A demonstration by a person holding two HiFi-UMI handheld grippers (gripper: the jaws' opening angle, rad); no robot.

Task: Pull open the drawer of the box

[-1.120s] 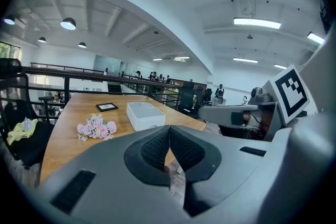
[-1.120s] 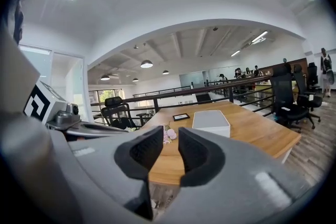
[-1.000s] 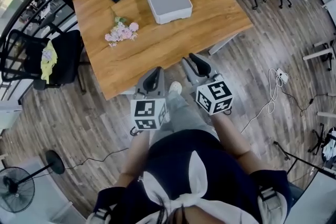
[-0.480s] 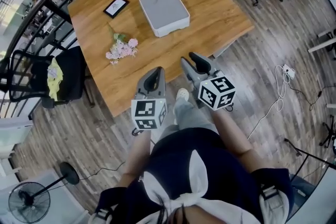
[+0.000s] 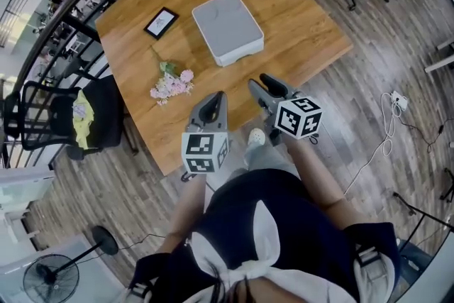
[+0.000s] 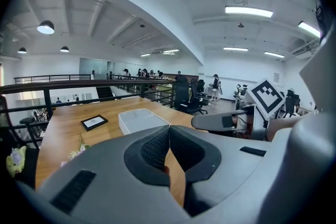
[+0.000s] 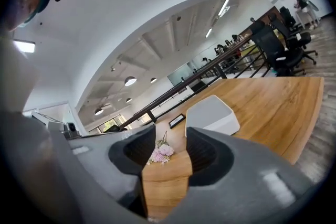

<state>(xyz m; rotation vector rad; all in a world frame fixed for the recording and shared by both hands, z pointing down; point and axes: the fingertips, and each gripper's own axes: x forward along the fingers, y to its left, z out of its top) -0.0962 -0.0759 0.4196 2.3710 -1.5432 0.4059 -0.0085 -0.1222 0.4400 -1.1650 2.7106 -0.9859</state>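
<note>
Approach under way: both grippers have closed on the table [image 5: 305, 25]. Right gripper [image 5: 264, 83] jaws have just been opening, with nothing between them. Left gripper [image 5: 215, 97] jaws are pressed together, empty. Box [image 5: 228, 28] sits mid-table, well ahead, apparently unopened.

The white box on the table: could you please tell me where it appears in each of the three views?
Head view: the white box sits at top centre.
Left gripper view: the box is just left of centre, a little below mid height.
Right gripper view: the box is right of centre, slightly below mid height.
Shared landmark: the black picture frame lies to the box's left in every view.
</note>
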